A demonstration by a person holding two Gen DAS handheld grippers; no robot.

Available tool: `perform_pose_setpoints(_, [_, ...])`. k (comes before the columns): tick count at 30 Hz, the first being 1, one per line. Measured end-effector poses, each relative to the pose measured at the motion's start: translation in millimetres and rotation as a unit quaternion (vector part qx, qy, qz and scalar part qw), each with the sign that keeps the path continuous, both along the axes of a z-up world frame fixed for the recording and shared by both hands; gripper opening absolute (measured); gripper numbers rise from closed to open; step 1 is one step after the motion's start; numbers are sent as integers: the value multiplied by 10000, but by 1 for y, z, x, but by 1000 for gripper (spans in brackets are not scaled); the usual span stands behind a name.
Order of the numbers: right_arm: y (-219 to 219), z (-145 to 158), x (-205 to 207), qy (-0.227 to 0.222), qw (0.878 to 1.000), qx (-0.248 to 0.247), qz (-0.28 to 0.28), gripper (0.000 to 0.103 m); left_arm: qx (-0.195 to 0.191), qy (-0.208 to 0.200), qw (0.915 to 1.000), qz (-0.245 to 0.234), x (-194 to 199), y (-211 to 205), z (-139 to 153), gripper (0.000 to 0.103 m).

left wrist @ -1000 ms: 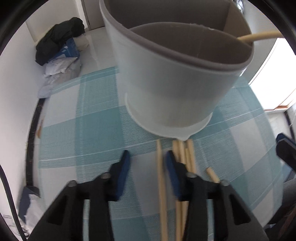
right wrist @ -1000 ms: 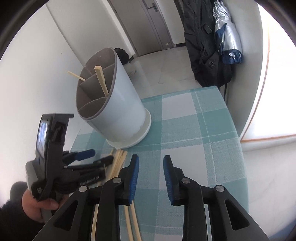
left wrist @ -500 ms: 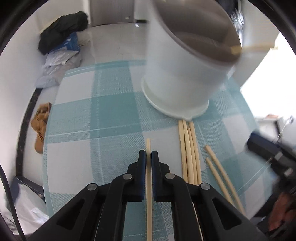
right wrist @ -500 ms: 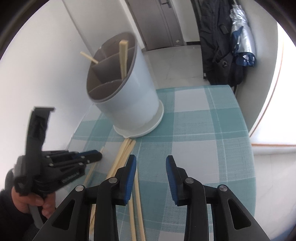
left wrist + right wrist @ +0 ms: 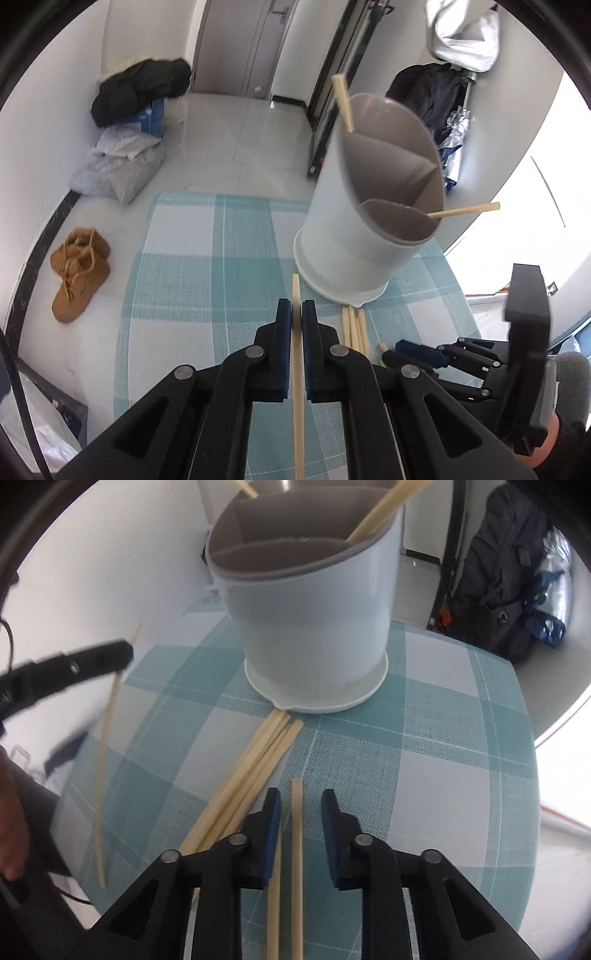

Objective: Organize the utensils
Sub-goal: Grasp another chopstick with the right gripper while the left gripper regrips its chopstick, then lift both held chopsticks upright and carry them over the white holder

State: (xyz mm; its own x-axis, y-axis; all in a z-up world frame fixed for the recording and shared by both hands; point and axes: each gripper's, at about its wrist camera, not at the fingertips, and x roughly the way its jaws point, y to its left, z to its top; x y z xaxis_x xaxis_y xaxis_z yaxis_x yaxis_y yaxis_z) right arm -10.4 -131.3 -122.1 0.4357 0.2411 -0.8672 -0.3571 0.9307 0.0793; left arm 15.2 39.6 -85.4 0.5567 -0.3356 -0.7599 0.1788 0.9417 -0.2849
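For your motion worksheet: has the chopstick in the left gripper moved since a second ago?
Yes. The chopstick lay on the checked cloth beside the holder; now the left gripper clamps it lifted above the cloth.

Pale wooden chopsticks (image 5: 255, 760) lie bundled beside the white, grey-lined divided holder (image 5: 314, 602), two standing inside.

The divided holder (image 5: 314, 602) stands on the checked table (image 5: 461, 738), two chopsticks (image 5: 373, 511) in its compartments. A loose bundle of chopsticks (image 5: 255, 760) lies on the table just before its base (their tips nearly touching it). Right of that bundle lies a single chopstick (image 5: 296, 834), between the right gripper's (image 5: 300, 805) closing jaws.
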Motion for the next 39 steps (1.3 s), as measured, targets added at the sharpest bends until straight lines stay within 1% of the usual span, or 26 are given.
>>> perform_pose_setpoints(2, [3, -1, 1, -18, 10000, -46, 10, 6, 35, 268, 9996, 38, 5, 4, -10, 2])
perform_pose_setpoints(4, [5, -3, 4, 31, 10000, -79, 1, 5, 62, 506, 9986, 109, 10, 7, -20, 2])
perform_pose_setpoints(7, [4, -3, 6, 59, 9999, 69, -54, 5, 0, 812, 9966, 146, 18, 11, -34, 2])
perform_pose_setpoints(8, [3, -3, 7, 50, 9999, 122, -85, 5, 47, 910, 9957, 140, 18, 12, -37, 2])
perform_pose_setpoints(12, [-7, 7, 8, -90, 9988, 387, -271, 5, 72, 1289, 9915, 169, 25, 14, -51, 2])
perform_pose_setpoints(13, [-11, 10, 8, -146, 9983, 452, -332, 5, 140, 1372, 9903, 195, 27, 14, -53, 3])
perform_pose_setpoints(15, [-22, 17, 7, -233, 9963, 681, -469, 5, 191, 1323, 9908, 195, 27, 16, -52, 7])
perform_pose_setpoints(18, [-38, 26, 7, -337, 9923, 976, -679, 5, 255, 1250, 9917, 186, 28, 14, -49, 22])
perform_pose_setpoints(19, [-44, 28, 8, -353, 9908, 1066, -750, 5, 274, 1231, 9919, 165, 28, 12, -49, 25])
perform_pose_setpoints(20, [-53, 29, 12, -348, 9884, 1211, -854, 5, 298, 1216, 9920, 131, 29, 9, -49, 31])
perform_pose_setpoints(21, [-63, 29, 12, -338, 9849, 1381, -989, 5, 408, 1179, 9922, 72, 29, 4, -48, 36])
perform_pose_setpoints(24, [-79, 33, 7, -323, 9745, 1796, -1304, 5, 903, 1132, 9894, -47, 29, -9, -50, 38])
perform_pose_setpoints(27, [-99, 36, 6, -354, 9634, 2145, -1566, 5, 1494, 1155, 9819, -142, 31, -21, -51, 37])
perform_pose_setpoints(28, [-106, 39, 7, -393, 9598, 2249, -1634, 5, 1617, 1136, 9802, -110, 32, -23, -51, 30])
perform_pose_setpoints(30, [-117, 44, 6, -470, 9520, 2453, -1769, 5, 1600, 1149, 9804, -82, 33, -23, -51, 9])
perform_pose_setpoints(32, [-128, 51, 9, -531, 9428, 2703, -1877, 5, 1605, 1230, 9793, -48, 36, -23, -51, 2])
perform_pose_setpoints(34, [-134, 55, 10, -615, 9380, 2796, -1955, 5, 1643, 1344, 9772, -17, 39, -24, -52, 1])
perform_pose_setpoints(36, [-137, 60, 8, -698, 9335, 2897, -1996, 5, 1569, 1384, 9779, 13, 40, -24, -52, 1])
perform_pose_setpoints(39, [-146, 62, 7, -843, 9234, 3125, -2061, 5, 1531, 1290, 9797, 87, 40, -24, -47, 0])
